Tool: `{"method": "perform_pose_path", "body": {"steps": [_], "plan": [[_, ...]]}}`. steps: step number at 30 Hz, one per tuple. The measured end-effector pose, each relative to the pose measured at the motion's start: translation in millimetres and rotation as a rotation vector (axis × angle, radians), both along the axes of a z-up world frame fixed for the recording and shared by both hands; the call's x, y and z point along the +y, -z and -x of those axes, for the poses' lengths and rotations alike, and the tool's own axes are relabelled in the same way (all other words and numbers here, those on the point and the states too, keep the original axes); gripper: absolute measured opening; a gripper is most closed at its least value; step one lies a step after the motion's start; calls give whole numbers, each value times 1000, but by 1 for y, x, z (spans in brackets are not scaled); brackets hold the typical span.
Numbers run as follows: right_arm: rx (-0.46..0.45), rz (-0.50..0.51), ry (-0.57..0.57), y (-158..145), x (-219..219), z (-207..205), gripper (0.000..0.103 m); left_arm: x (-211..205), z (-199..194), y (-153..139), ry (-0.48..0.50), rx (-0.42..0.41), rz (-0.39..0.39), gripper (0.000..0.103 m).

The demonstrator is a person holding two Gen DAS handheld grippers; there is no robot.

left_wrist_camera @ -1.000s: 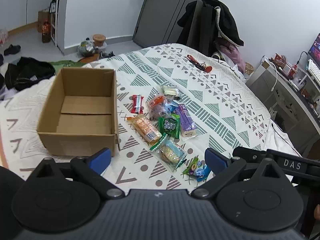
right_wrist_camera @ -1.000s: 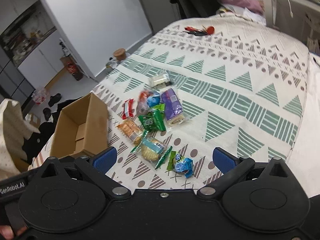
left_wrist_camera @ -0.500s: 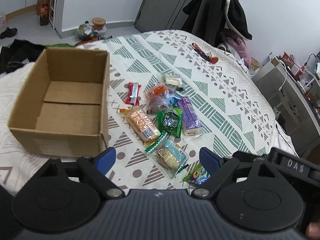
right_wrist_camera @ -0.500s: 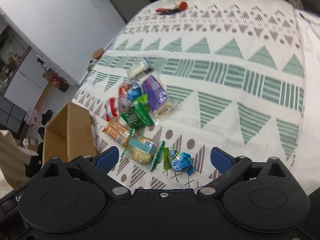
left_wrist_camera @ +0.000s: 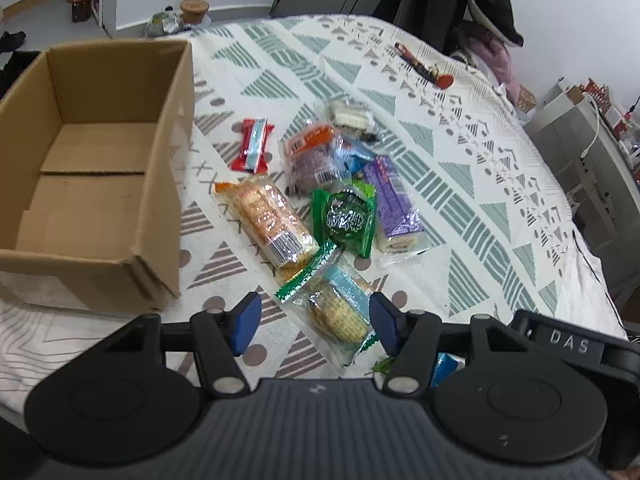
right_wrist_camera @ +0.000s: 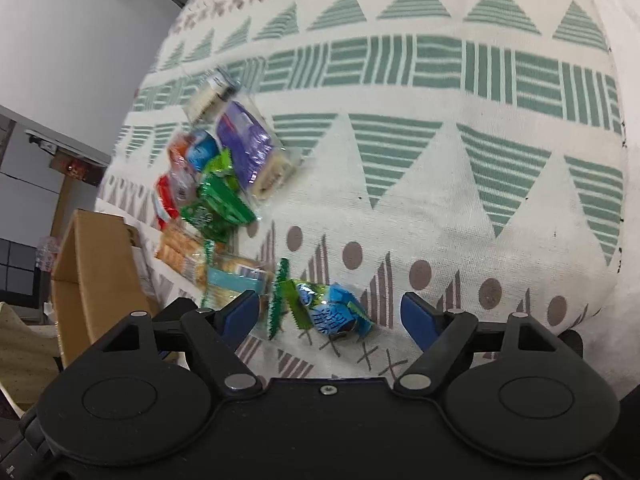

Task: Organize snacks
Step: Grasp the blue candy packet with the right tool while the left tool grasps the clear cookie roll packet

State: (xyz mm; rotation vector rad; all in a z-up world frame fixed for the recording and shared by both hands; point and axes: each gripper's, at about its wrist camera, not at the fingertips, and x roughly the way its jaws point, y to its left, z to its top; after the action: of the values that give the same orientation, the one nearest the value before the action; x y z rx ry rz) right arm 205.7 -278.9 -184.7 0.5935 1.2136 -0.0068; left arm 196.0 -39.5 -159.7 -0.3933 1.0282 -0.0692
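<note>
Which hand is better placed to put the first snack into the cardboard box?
Probably left. The left gripper, jaws closing, frames the clear cracker packet, and the cardboard box stands beside it. The right gripper frames the blue candy, farther away.

An open, empty brown cardboard box (left_wrist_camera: 96, 184) is seen standing upright on the patterned cloth, just beside a loose cluster of wrapped snacks: a red-and-blue bar (left_wrist_camera: 253, 145), an orange cracker pack (left_wrist_camera: 267, 220), a green foil pouch (left_wrist_camera: 345, 218), a purple cake pack (left_wrist_camera: 394, 200) and a clear teal-labelled biscuit pack (left_wrist_camera: 338, 310). A small crumpled blue-and-green packet (right_wrist_camera: 326, 310) lies nearest, slightly apart.
</note>
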Motion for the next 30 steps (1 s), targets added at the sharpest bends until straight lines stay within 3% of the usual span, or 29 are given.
{"method": "perform_pose_path", "body": {"steps": [3,5,7,8,16,25,27,30], "plan": [[28,-1,5,10,0,-6,73,-5,-9,10,8,21,-11,59],[55,-14,4,18,-1,-10,61,-7,-14,17,12,38,-16,59],[79,-36,7,25,-2,-13,43,-8,-20,22,11,53,-13,59],[81,-38,9,26,-3,-13,39,-9,-22,24,7,60,-14,60],[27,-79,39,26,-11,-20,34,-21,-40,41,30,114,-2,71],[-8,-79,55,22,-19,-20,32,-37,-49,49,11,82,-41,75],[-18,-83,50,21,-19,-19,32,-40,-48,49,9,75,-55,71],[-42,-88,47,16,-20,-16,31,-39,-45,45,12,67,-34,55]]}}
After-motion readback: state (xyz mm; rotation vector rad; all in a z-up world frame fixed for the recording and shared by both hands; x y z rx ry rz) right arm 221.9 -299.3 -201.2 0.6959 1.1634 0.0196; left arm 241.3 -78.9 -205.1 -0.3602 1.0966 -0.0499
